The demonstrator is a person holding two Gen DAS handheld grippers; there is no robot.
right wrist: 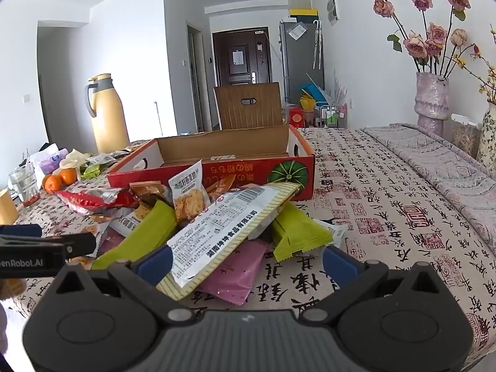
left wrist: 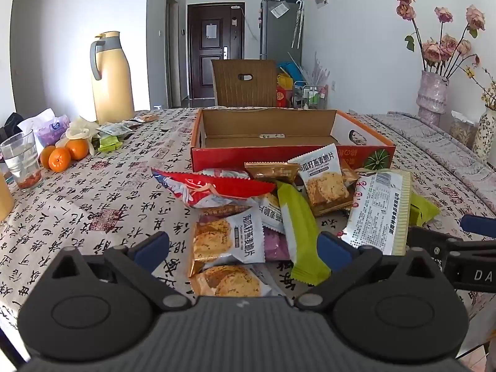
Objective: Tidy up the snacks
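An open red cardboard box [left wrist: 217,158] [right wrist: 248,170] stands on the table, its inside bare. In front of it lies a heap of snack packets: a red bag [left wrist: 217,186], oat crisp packets [left wrist: 226,238], green bars [left wrist: 297,217] [right wrist: 297,232], a long white packet [left wrist: 378,210] [right wrist: 223,226] and a pink packet [right wrist: 235,272]. My left gripper [left wrist: 243,249] hovers open over the near oat crisp packets, its pads clear of them. My right gripper [right wrist: 248,263] is open too, with the near ends of the white and pink packets lying between its fingers.
A yellow thermos jug [left wrist: 111,77], oranges [left wrist: 62,155], a glass [left wrist: 21,161] and small packets crowd the table's left side. A vase of dried roses [right wrist: 432,99] and a folded grey cloth [right wrist: 434,161] are on the right. A wooden chair [left wrist: 245,83] stands behind the box.
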